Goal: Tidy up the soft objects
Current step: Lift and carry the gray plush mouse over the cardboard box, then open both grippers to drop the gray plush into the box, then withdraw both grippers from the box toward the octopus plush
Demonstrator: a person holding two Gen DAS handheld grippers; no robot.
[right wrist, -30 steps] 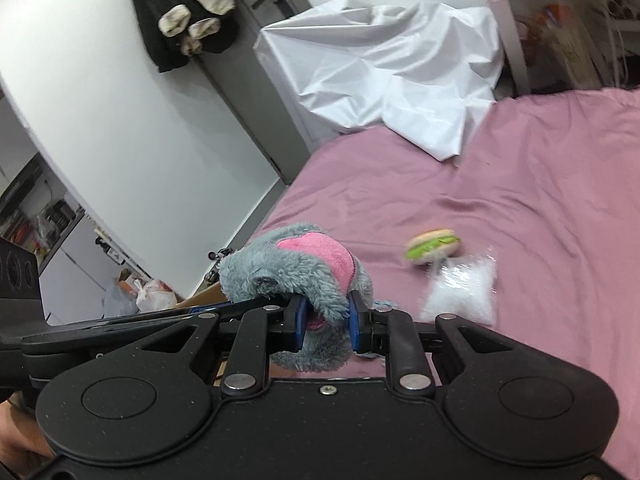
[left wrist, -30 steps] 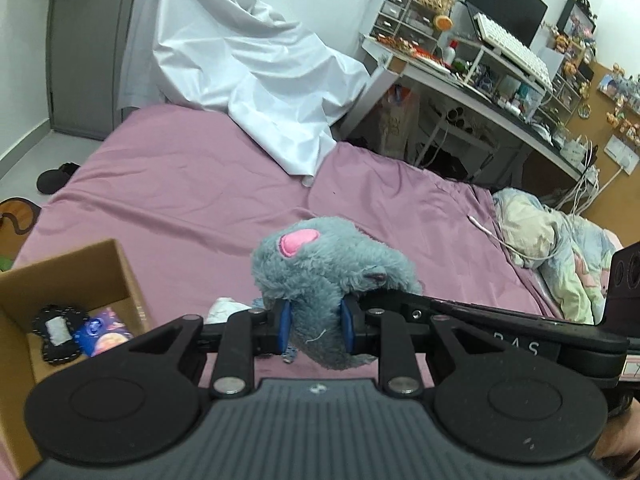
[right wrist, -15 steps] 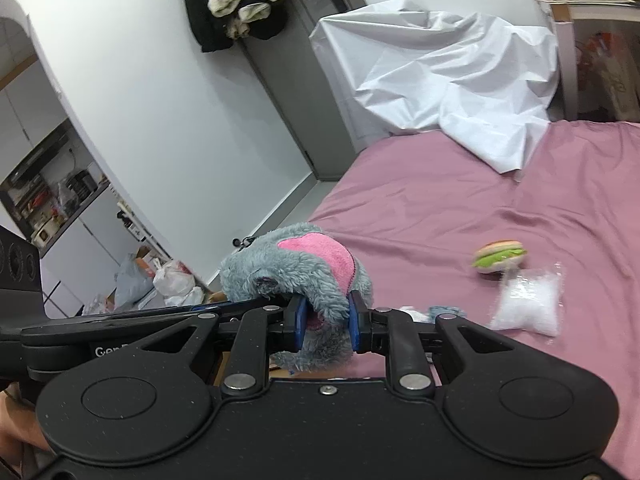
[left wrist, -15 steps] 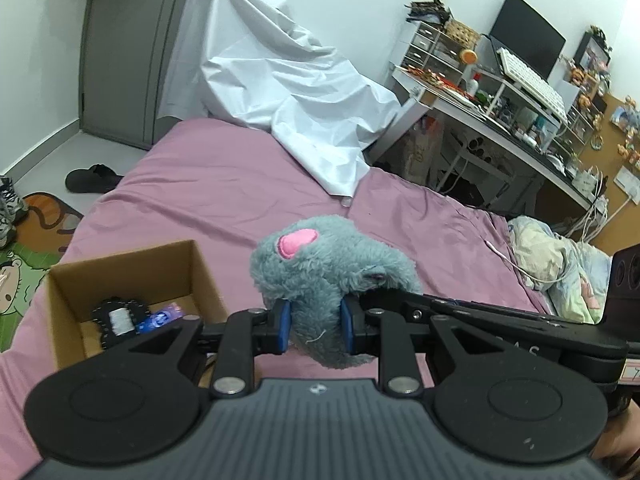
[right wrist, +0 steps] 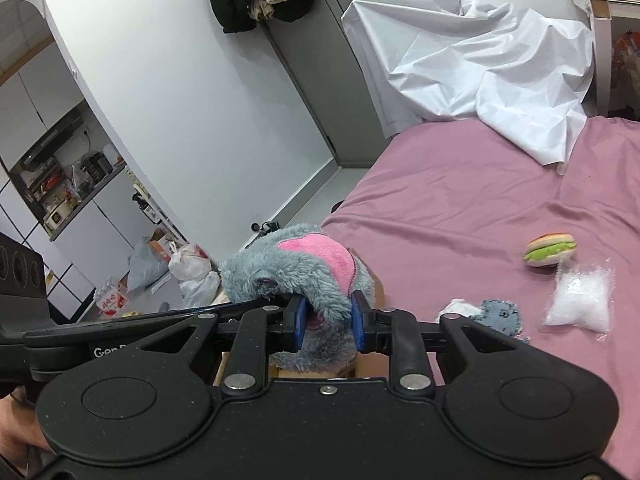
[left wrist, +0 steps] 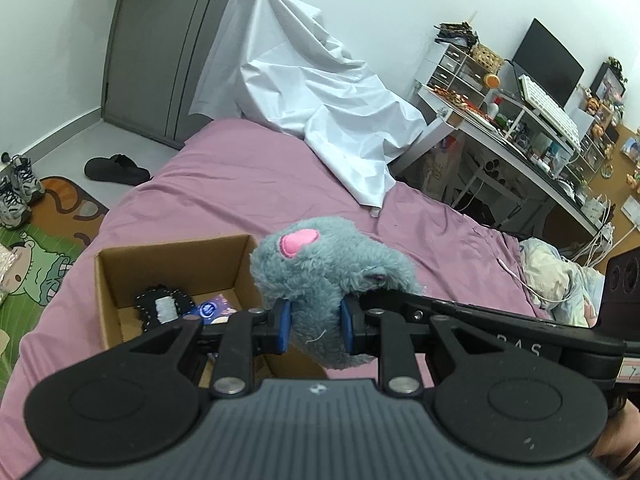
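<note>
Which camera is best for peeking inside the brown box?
The left wrist view. It looks down into the open cardboard box on the pink bed, showing a black-and-white soft thing and a blue packet inside. The right wrist view shows only slivers of cardboard, hidden behind the grey plush toy and the gripper.

Plush [left wrist: 328, 276]: shaggy grey pile, pink terry patch, clamped between the left gripper [left wrist: 314, 326] pads, smooth blue.
Right gripper [right wrist: 327, 322]: matt black plastic, bright metal pivots, jaws opening with plush between.
Box [left wrist: 120, 280], left of jaws: matt brown cardboard.
Sheet [right wrist: 460, 208]: smooth mauve cloth, creased.
Bag [right wrist: 580, 300], right of jaws: glossy clear film.
Cover [left wrist: 320, 104]: crisp white fabric.
</note>
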